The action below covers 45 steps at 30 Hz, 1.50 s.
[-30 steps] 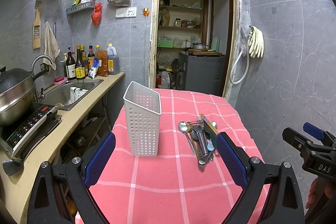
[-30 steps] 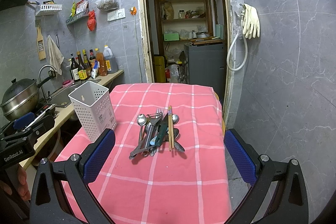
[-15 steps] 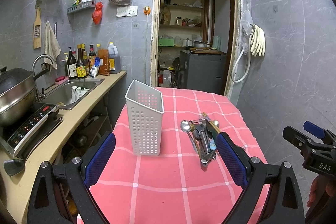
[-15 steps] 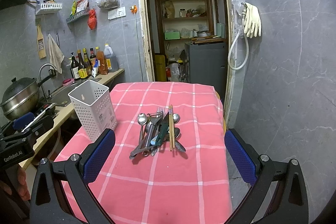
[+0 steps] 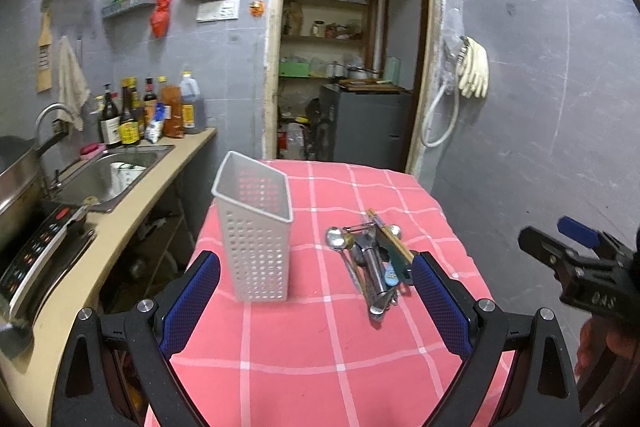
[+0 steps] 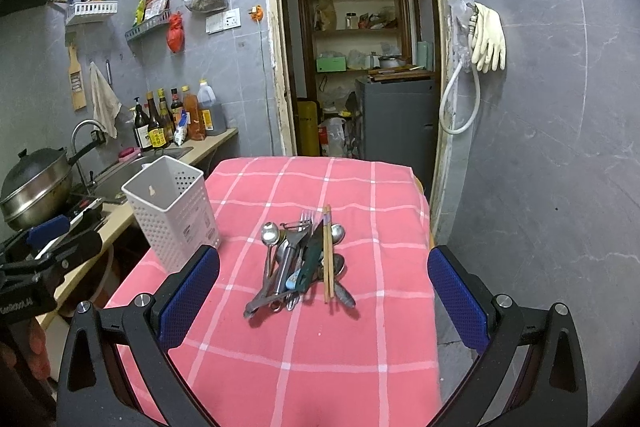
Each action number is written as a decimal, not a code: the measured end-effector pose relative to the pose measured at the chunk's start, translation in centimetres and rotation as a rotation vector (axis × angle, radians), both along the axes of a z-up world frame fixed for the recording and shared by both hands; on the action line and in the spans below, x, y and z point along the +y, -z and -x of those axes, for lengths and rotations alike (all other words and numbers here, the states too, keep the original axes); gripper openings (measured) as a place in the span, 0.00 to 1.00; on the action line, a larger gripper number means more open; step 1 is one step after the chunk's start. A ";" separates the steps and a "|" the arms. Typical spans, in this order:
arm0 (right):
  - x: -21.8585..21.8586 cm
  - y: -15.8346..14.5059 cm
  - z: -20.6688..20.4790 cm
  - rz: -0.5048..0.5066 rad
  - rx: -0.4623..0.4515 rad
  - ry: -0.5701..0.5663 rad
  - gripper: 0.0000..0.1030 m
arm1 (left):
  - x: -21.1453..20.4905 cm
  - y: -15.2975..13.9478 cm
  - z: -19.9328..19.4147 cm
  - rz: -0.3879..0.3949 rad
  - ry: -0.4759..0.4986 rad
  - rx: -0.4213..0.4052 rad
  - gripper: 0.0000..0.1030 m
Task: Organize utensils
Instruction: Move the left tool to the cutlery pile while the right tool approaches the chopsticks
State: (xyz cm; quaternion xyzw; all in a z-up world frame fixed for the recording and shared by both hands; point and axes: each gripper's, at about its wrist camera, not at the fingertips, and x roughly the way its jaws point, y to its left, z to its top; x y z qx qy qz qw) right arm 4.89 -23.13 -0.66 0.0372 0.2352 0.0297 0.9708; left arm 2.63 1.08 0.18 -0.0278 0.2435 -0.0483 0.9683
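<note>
The worktop [image 6: 360, 339], under its pink checked cloth, fills the lower centre of the frame. The white perforated holder [image 5: 256, 239] stands upright at centre left, empty. Right of it lies the tangled utensil pile [image 6: 300, 259]. Left claw [image 5: 316, 307] and right claw [image 6: 324, 303] hover spread wide, holding nothing. Pulling one piece from the tangle may drag others off.

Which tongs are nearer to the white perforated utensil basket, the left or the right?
Left. The left tongs open right in front of the white perforated utensil basket, which stands beside their left finger. The right tongs face the utensil pile; the basket lies off to their left.
</note>
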 end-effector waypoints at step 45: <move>-2.5 15.3 -31.6 -0.255 0.624 -0.423 0.28 | -8.7 10.8 -26.4 0.025 -0.086 0.558 0.33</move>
